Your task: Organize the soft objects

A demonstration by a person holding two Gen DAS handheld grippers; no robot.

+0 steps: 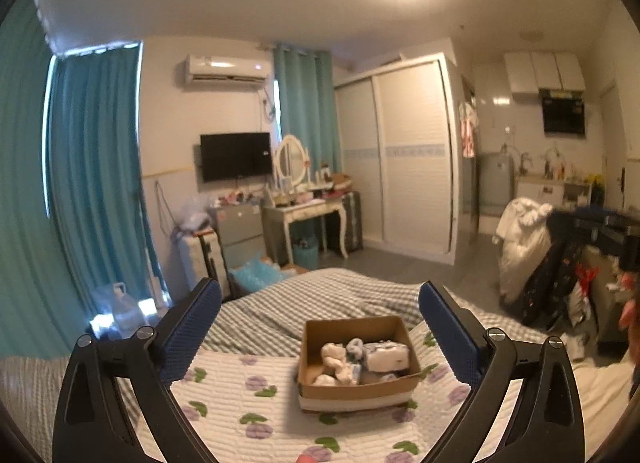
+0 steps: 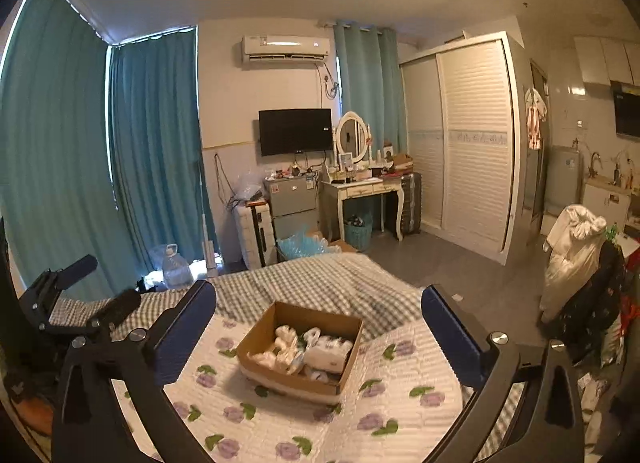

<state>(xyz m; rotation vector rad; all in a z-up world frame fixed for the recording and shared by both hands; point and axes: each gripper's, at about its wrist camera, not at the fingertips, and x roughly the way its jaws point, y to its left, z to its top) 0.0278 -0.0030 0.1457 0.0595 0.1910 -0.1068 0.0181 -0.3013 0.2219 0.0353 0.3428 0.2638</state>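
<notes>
Soft objects (image 1: pixel 352 359) lie jumbled inside an open cardboard box (image 1: pixel 356 391) that sits on the flower-printed quilt (image 1: pixel 240 391) of the bed, and both of my grippers hover above it, holding nothing. My left gripper (image 1: pixel 320 327) has its blue-padded fingers spread wide, with the box seen between them and a little right of centre. My right gripper (image 2: pixel 318 331) is just as wide, and from its side the box sits turned at an angle, one corner nearest me.

In the box I make out a white plush toy (image 1: pixel 334 359), a bluish-white bundle (image 1: pixel 356 347) beside it, and a white wrapped pack (image 1: pixel 386 357) against the right wall; the smaller pieces are too blurred to name. I judge the sorting has not really begun, since everything looks heaped together.

To do this step well, I would come down from above onto one item at a time, beginning with whatever lies on top and loose. The pack looks the firmest, so its short sides suit my pads. The plush will squash, so I should close on its body, not on a limb. The box walls are thin card and may drag along the quilt, so one gripper could steady the rim while the other lifts.

Beyond the quilt lies a green checked sheet (image 1: pixel 320 295), then grey floor, a white dressing table (image 1: pixel 308 211) with an oval mirror, and a dark television (image 1: pixel 236 155) on the far wall.
</notes>
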